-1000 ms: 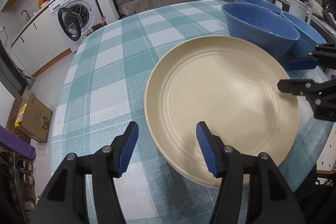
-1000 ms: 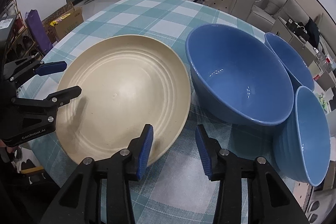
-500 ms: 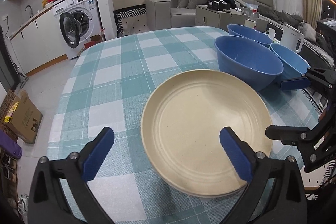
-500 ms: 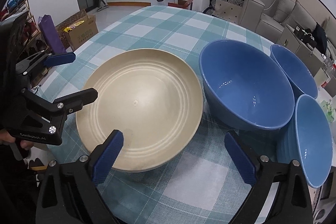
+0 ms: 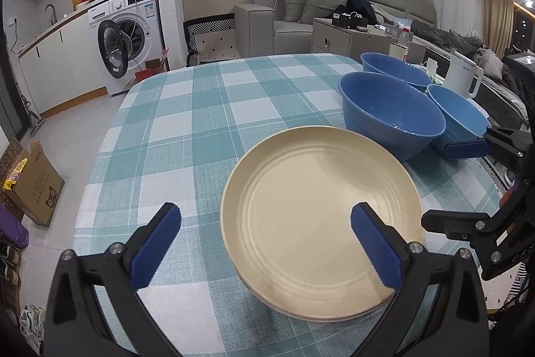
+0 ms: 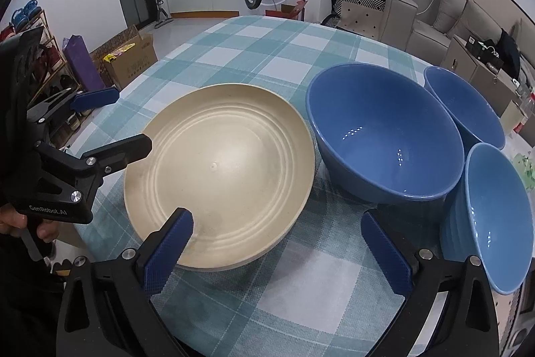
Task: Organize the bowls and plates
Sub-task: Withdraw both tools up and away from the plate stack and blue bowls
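Both grippers have just spread their jaws and lifted off the cream plate [image 5: 317, 223], which rests on the checked tablecloth [image 5: 187, 129] beside three blue bowls [image 6: 384, 136], left gripper [image 5: 264, 243] and right gripper [image 6: 277, 246] gaping wide, empty.

**Two wrist fisheyes, one table**

Each camera sits just behind its gripper's fingers, angled down over the checked table [image 5: 187, 129] from the near edge — left view faces the sofa, right view the washing machine. Both share the cream plate [image 5: 317, 216] and blue bowls [image 6: 384, 136].
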A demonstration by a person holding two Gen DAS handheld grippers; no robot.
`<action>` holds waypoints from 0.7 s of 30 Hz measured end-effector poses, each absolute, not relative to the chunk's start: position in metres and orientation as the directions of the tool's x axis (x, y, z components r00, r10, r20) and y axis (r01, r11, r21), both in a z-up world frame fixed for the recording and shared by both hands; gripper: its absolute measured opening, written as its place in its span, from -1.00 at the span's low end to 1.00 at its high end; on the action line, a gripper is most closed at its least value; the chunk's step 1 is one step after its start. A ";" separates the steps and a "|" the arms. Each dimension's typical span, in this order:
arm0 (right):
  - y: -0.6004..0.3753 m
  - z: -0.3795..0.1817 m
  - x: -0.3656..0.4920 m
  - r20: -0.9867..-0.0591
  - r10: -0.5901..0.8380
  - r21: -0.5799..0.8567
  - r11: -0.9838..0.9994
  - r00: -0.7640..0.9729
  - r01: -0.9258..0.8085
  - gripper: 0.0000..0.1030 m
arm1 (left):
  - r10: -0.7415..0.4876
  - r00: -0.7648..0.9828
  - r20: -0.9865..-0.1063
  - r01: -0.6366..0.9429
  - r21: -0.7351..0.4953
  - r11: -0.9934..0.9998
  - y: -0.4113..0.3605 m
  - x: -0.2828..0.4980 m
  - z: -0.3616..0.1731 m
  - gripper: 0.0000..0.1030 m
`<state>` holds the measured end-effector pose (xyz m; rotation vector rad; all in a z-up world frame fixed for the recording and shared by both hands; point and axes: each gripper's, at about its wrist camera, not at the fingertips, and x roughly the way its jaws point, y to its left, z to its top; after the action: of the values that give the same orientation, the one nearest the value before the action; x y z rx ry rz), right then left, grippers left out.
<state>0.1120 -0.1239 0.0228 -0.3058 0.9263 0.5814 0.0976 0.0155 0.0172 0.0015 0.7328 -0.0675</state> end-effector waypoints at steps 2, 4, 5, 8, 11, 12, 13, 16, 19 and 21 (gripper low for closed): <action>-0.127 0.024 0.112 -0.817 0.341 0.002 0.807 0.465 -0.590 0.98 | -0.069 0.744 -0.664 0.065 -0.030 0.997 0.015 0.098 0.020 0.99; -0.131 0.025 0.111 -0.813 0.345 0.005 0.810 0.469 -0.587 0.98 | -0.078 0.747 -0.660 0.072 -0.037 0.997 0.015 0.098 0.023 0.99; -0.134 0.026 0.111 -0.811 0.347 0.007 0.810 0.471 -0.586 0.98 | -0.079 0.750 -0.657 0.070 -0.041 0.997 0.016 0.098 0.024 0.99; -0.143 0.032 0.111 -0.803 0.352 0.011 0.816 0.481 -0.578 0.98 | -0.079 0.755 -0.650 0.064 -0.046 0.997 0.018 0.099 0.028 0.99; -0.153 0.038 0.111 -0.795 0.351 0.017 0.829 0.495 -0.559 0.98 | -0.087 0.756 -0.649 0.064 -0.059 0.996 0.018 0.101 0.031 0.99; -0.158 0.041 0.112 -0.790 0.351 0.021 0.835 0.502 -0.550 0.98 | -0.089 0.755 -0.649 0.063 -0.062 0.996 0.017 0.102 0.032 0.99; -0.162 0.044 0.111 -0.787 0.352 0.024 0.838 0.507 -0.545 0.98 | -0.092 0.755 -0.649 0.066 -0.064 0.996 0.017 0.103 0.033 0.99; -0.174 0.053 0.112 -0.775 0.360 0.040 0.848 0.519 -0.528 0.98 | -0.095 0.757 -0.646 0.064 -0.071 0.995 0.014 0.105 0.038 0.99; -0.184 0.063 0.111 -0.765 0.357 0.043 0.859 0.536 -0.511 0.98 | -0.107 0.759 -0.642 0.062 -0.093 0.994 0.014 0.110 0.045 0.99; -0.190 0.069 0.111 -0.758 0.356 0.042 0.862 0.547 -0.504 0.98 | -0.119 0.764 -0.634 0.065 -0.107 0.992 0.014 0.112 0.050 0.99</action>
<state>0.1109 -0.1896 0.0685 -0.1896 0.8512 0.5137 0.1123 0.0144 0.0500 -0.0799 0.6937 -0.1001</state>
